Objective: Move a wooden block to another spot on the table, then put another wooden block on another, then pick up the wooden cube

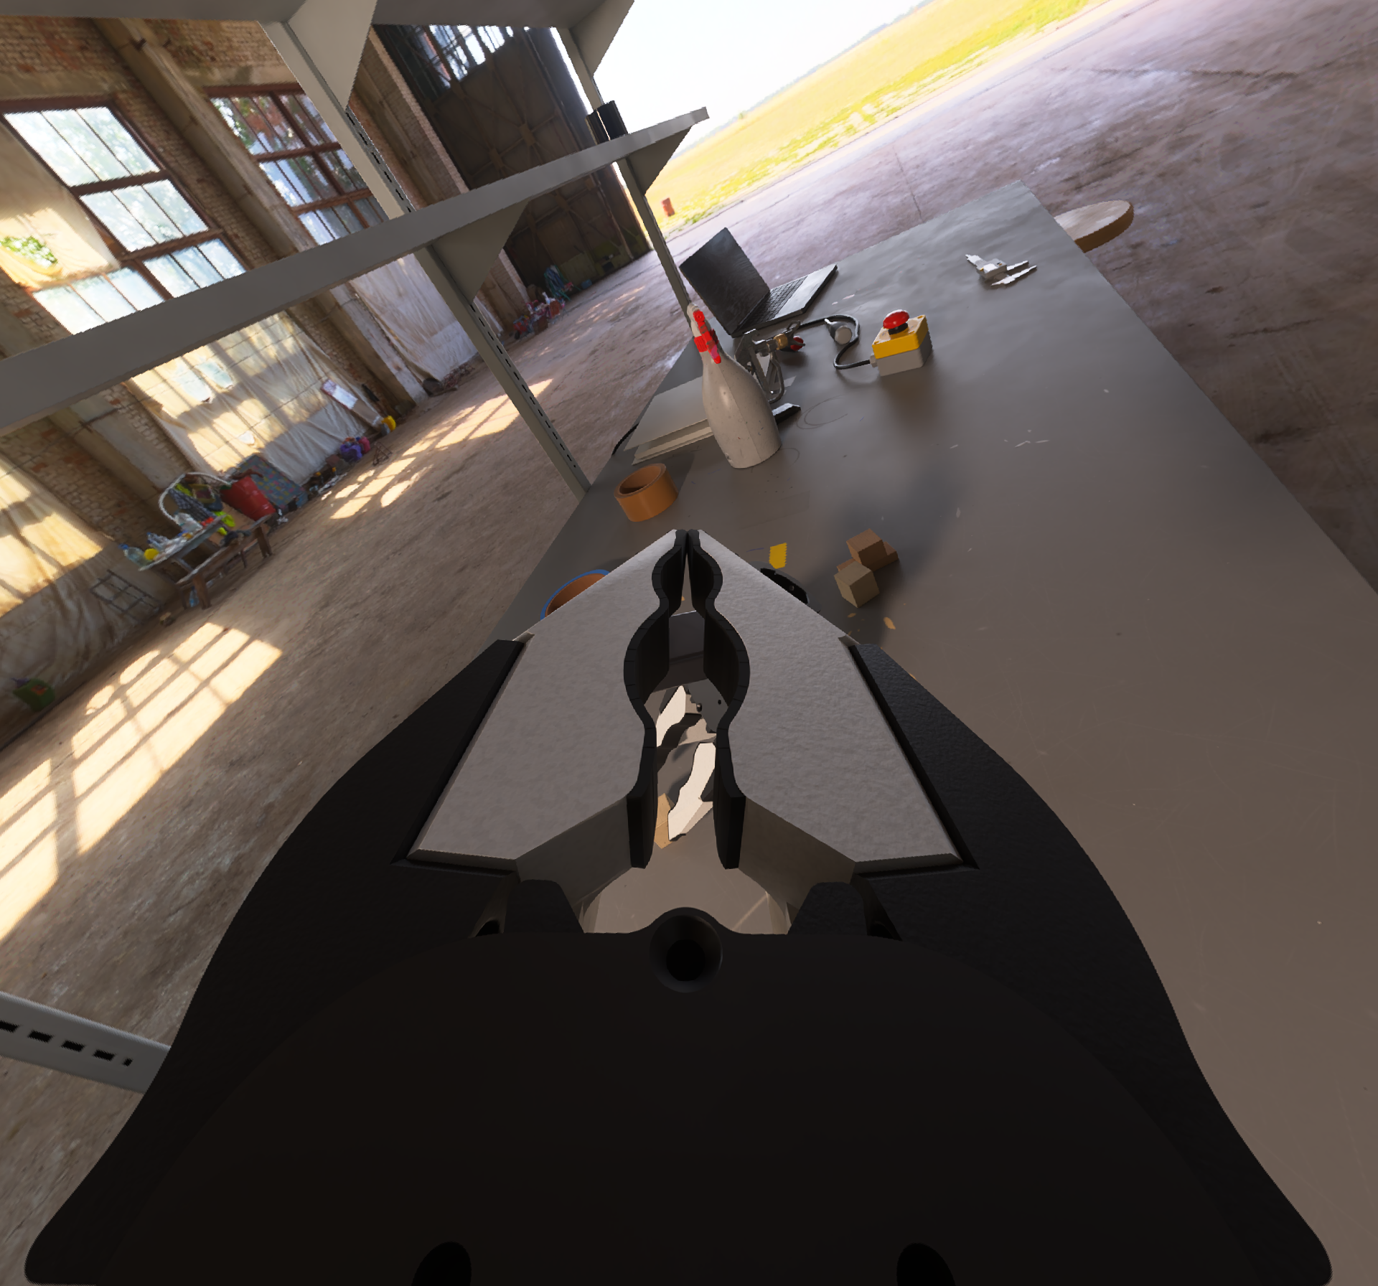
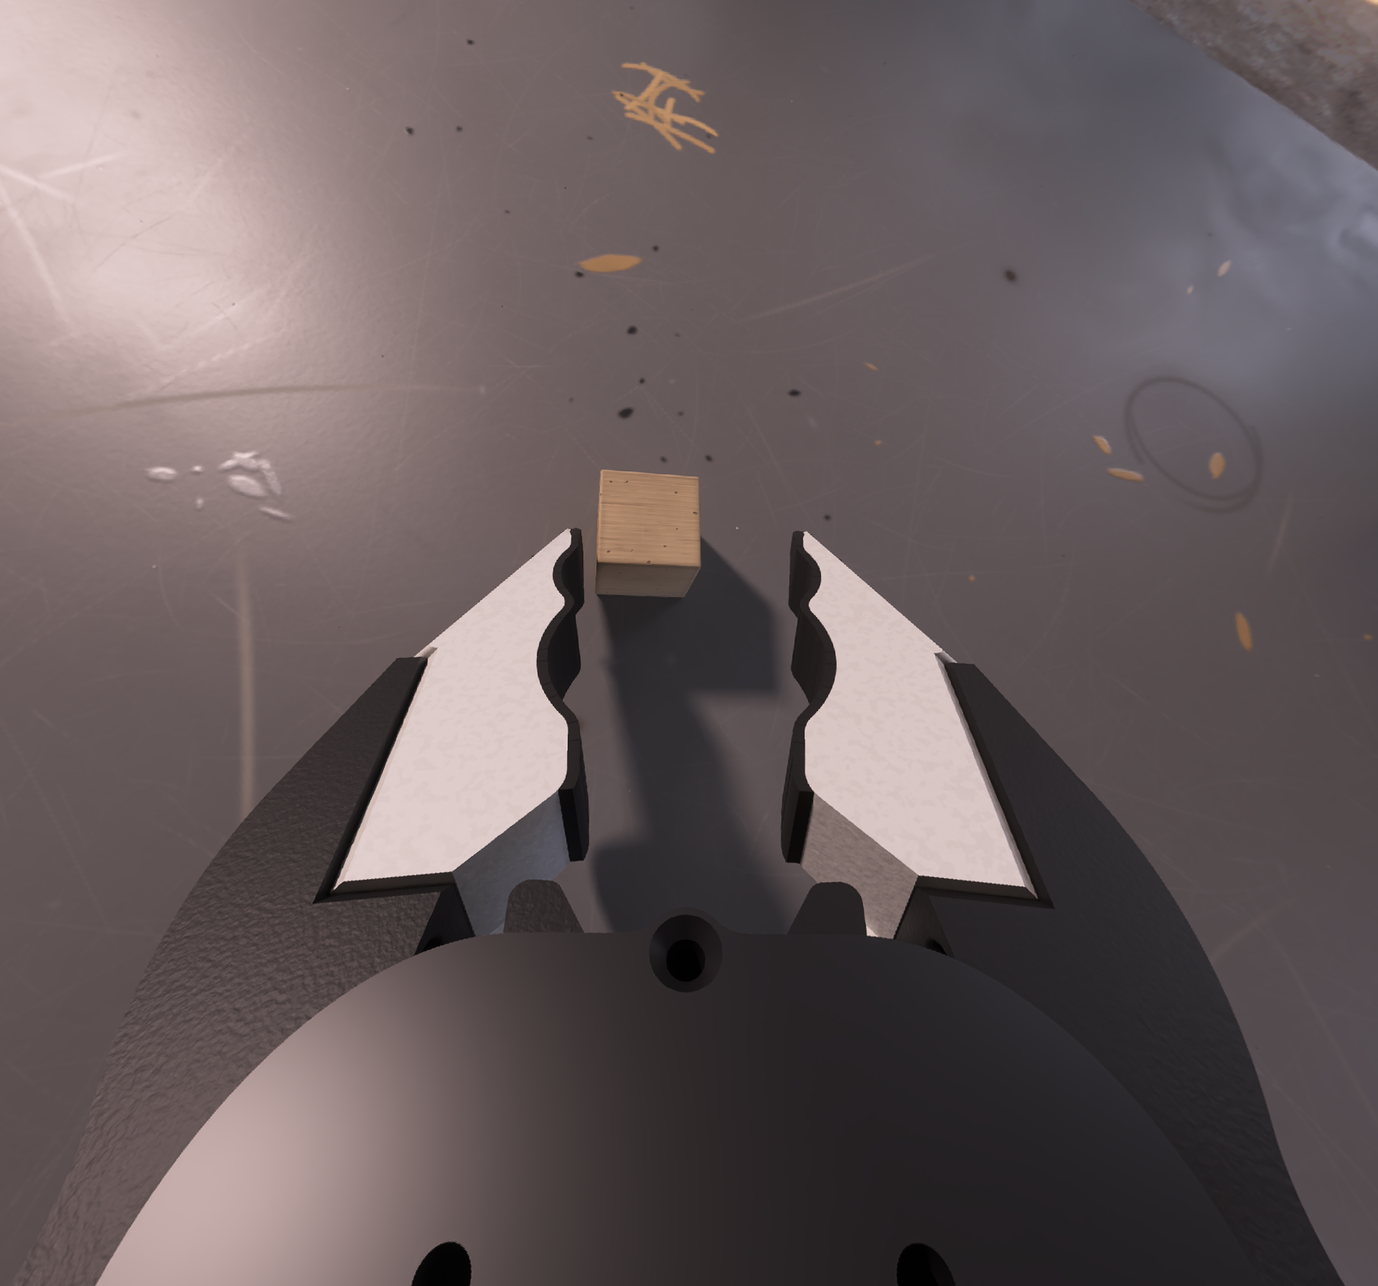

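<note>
In the right wrist view a light wooden cube [image 2: 647, 531] sits on the grey table [image 2: 298, 281]. It lies just past my fingertips, close to the left finger [image 2: 485, 713]. My right gripper [image 2: 686, 538] is open and empty, jaws wide apart above the table. In the left wrist view a small cluster of wooden blocks [image 1: 869, 564] lies on the table [image 1: 1081, 654], ahead and to the right of my left gripper [image 1: 686, 538]. One block seems to rest on another. The left gripper is shut, with nothing between its tips.
In the left wrist view a tape roll [image 1: 645, 493], a white spray bottle [image 1: 734, 415], a laptop [image 1: 753, 281] and a yellow box with a red button [image 1: 902, 344] stand farther along the table. A grey shelf frame [image 1: 447, 221] rises on the left. The table's edge [image 2: 1193, 80] runs at the right view's upper right.
</note>
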